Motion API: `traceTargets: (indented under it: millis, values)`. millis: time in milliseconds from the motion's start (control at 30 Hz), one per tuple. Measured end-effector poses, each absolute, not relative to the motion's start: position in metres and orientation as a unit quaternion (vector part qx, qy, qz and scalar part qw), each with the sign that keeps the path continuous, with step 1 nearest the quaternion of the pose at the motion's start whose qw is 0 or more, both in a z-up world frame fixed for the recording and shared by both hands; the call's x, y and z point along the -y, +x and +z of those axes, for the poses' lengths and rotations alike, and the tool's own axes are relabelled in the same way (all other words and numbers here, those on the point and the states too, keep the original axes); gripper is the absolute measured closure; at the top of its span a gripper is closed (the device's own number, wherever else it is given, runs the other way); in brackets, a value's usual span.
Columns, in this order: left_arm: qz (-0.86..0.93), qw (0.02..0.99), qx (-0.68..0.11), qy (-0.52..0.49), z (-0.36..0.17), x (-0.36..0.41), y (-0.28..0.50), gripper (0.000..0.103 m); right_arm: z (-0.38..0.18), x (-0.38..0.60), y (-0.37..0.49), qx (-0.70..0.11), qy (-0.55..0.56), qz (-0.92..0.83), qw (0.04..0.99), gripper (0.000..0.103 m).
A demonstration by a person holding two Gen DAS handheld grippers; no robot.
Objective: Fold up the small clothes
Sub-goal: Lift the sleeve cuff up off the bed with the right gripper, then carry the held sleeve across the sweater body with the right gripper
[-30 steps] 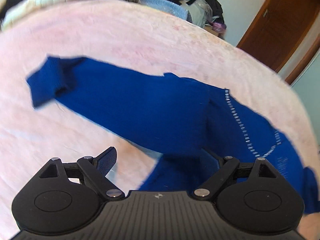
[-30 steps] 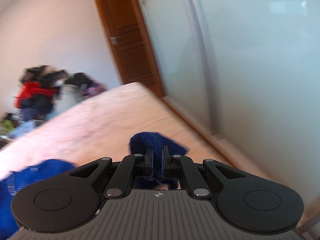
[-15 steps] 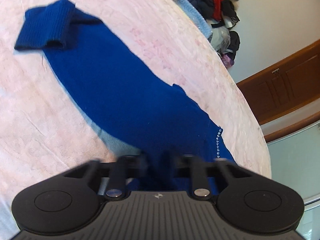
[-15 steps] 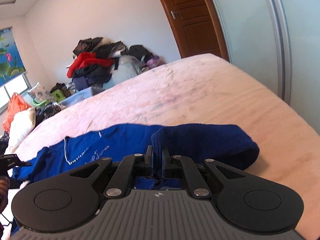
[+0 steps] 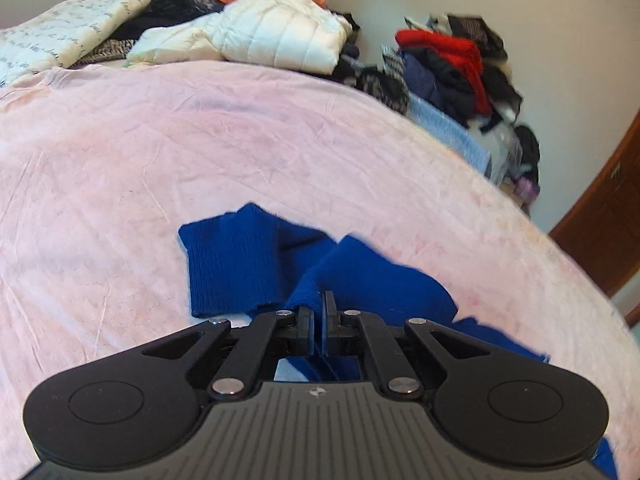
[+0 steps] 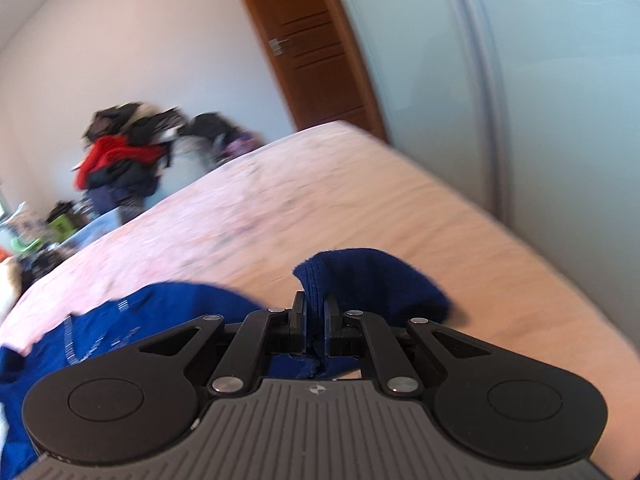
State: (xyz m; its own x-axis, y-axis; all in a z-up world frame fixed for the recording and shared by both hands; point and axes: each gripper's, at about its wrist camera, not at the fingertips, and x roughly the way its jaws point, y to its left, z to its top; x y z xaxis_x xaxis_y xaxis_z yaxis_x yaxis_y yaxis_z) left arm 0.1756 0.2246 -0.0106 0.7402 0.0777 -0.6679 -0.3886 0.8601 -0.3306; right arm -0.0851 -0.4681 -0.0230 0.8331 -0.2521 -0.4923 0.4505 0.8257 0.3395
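Left wrist view: left hand-held gripper (image 5: 319, 322) pinching sweater (image 5: 360, 276); right hand-held gripper (image 6: 315, 322) pinching cuff (image 6: 360, 276); fold on bed (image 5: 200, 140) barely begun.

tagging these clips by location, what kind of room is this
Most likely a bedroom at home: a wide bed with a pink sheet, heaps of clothes against the wall, and a wooden door beside a frosted sliding wardrobe panel.

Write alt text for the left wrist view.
The left gripper is shut on a fold of a blue sweater lying on a pink bedsheet, a ribbed cuff flopped beside it. Piles of clothes and a white jacket lie beyond the bed.
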Motion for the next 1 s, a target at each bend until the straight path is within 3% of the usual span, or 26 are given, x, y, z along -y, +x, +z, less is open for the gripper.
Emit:
traceTargets:
  millis: [233, 600, 700, 800, 867, 900, 1000]
  values:
    - [0.151, 0.911, -0.359, -0.136, -0.024, -0.194, 0.168, 0.099, -0.024, 0.526, -0.120, -0.211, 0.229, -0.281, 0.908, 0.094]
    - [0.156, 0.913, -0.366, -0.087, 0.004, -0.183, 0.151, 0.092, -0.012, 0.583, -0.156, -0.187, 0.247, -0.357, 0.881, 0.096]
    - [0.138, 0.918, -0.369, -0.052, 0.012, -0.173, 0.148, 0.092, -0.002, 0.599, -0.165, -0.196, 0.263, -0.354, 0.876, 0.093]
    - [0.137, 0.926, -0.352, -0.017, 0.022, -0.158, 0.139, 0.092, 0.001, 0.581, -0.161, -0.216, 0.254, -0.293, 0.896, 0.081]
    - [0.144, 0.930, -0.339, 0.002, 0.028, -0.150, 0.135, 0.085, -0.008, 0.564, -0.147, -0.238, 0.264, -0.234, 0.905, 0.049]
    - [0.147, 0.929, -0.339, 0.013, 0.030, -0.146, 0.135, 0.075, -0.016, 0.558, -0.139, -0.242, 0.284, -0.201, 0.906, 0.047]
    - [0.147, 0.931, -0.334, 0.023, 0.038, -0.143, 0.132, 0.065, -0.044, 0.549, -0.099, -0.278, 0.353, -0.098, 0.888, 0.047]
